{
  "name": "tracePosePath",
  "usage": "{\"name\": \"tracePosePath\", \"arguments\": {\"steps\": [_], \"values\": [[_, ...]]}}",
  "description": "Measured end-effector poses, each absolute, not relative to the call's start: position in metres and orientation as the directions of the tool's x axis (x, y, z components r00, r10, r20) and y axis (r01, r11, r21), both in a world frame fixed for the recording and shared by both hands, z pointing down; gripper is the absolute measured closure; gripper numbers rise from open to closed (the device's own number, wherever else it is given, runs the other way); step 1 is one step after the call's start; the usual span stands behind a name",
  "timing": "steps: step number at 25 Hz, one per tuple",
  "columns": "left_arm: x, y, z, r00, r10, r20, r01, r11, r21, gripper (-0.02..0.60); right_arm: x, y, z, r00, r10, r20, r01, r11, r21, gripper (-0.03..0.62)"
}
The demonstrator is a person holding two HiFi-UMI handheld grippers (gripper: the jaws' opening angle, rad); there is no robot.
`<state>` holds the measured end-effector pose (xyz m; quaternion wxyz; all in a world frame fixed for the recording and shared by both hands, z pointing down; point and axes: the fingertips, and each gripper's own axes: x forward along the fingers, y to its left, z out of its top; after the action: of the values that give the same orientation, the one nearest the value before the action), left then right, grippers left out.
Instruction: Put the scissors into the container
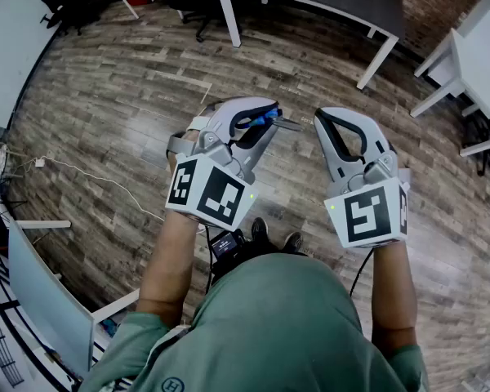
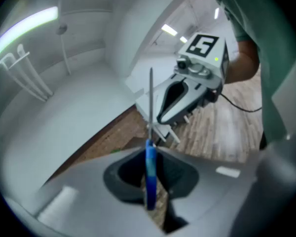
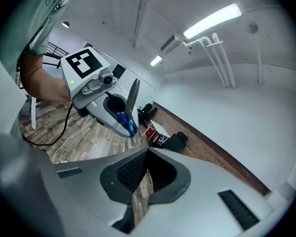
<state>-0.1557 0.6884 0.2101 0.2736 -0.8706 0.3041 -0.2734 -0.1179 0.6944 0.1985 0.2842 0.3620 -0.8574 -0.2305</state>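
above the wooden floor [image 1: 131, 137], left gripper [image 1: 271, 114] grips the scissors [image 2: 150, 174] by the blue handle, blade jutting forward beyond its jaws; right gripper [image 3: 147, 152] clenched, empty; no container visible.

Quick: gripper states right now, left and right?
Left gripper: closed on the scissors, blade sticking out ahead.
Right gripper: closed, empty.

The left gripper [image 1: 269, 119] hides most of the scissors [image 1: 282, 124] between its jaws; only a blurred blue handle and a thin blade show.
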Motion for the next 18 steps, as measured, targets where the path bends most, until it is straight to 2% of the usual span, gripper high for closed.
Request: {"name": "tracePosePath", "arguments": {"steps": [18], "values": [[-0.1526,0.6794,0.2135,0.668,-0.676,0.310,-0.375,-0.666,-0.645,0.546,-0.1178,0.6866,0.2027,-0.592,-0.744,0.309,-0.501,0.640,0.583,0.586]]}}
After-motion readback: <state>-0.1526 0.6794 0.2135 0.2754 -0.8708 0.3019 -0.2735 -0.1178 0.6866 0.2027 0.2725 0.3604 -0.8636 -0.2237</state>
